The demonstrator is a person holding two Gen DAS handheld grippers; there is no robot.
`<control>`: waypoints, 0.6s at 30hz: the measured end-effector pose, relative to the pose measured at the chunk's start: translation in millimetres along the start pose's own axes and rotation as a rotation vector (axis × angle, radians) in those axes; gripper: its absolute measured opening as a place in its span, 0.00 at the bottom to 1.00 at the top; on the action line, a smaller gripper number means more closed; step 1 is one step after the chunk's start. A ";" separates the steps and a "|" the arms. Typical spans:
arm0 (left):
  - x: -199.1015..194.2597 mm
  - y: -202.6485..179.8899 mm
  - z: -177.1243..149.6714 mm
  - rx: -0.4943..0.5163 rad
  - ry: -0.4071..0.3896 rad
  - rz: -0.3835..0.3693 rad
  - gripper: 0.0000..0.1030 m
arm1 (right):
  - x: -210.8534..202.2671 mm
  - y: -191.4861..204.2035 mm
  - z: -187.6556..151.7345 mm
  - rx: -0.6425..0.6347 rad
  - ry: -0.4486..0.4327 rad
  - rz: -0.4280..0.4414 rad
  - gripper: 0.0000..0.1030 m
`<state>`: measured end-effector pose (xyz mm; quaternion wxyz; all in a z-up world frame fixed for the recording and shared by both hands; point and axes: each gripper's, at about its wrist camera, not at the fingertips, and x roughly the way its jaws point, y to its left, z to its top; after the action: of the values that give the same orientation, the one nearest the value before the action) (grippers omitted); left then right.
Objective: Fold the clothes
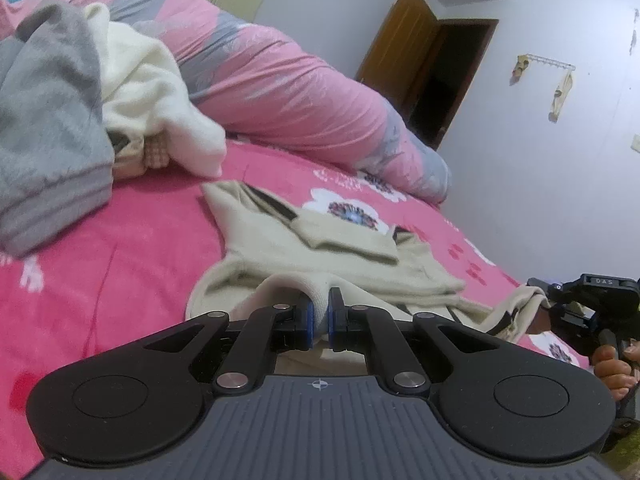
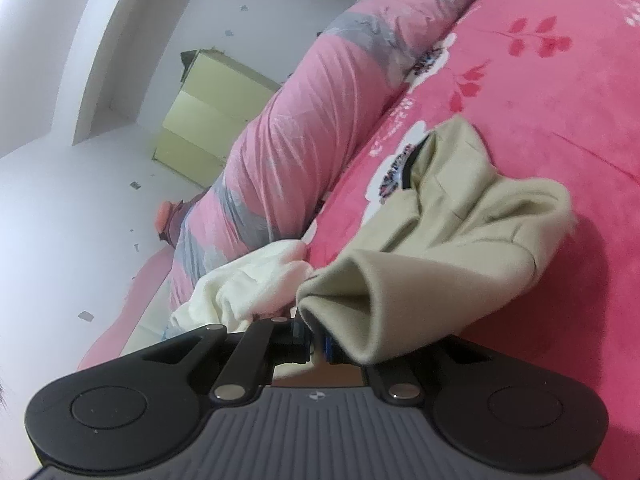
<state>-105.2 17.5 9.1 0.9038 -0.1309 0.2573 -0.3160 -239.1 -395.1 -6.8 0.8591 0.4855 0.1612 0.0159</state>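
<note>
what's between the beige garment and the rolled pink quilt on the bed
In the left wrist view, only bare pink floral bedsheet lies between the beige garment and the rolled pink quilt.

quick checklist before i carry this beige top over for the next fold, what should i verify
1. Left tool pinched on the beige top: ok, fabric sits between the blue pads.
2. Right tool pinched on the same top: ok, a fold of cloth drapes from its closed jaws.
3. Top spread flat: not ok, it is bunched and creased, with a sleeve folded across the body.
4. Landing area on the pink bedsheet: ok, bare sheet lies beside the top.
5. Clear of the grey garment and the cream garment: ok in the left view, they lie apart.
6. Layers caught in each pinch: cannot tell.
</note>
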 end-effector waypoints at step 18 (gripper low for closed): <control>141.3 56.9 76.4 -0.036 0.002 0.021 0.04 | 122.2 -22.0 86.0 -0.069 0.025 0.004 0.06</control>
<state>59.7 -23.5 -4.0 0.9044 -0.1441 0.2650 -0.3019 -101.1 -455.6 -16.2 0.8732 0.4558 0.1701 0.0292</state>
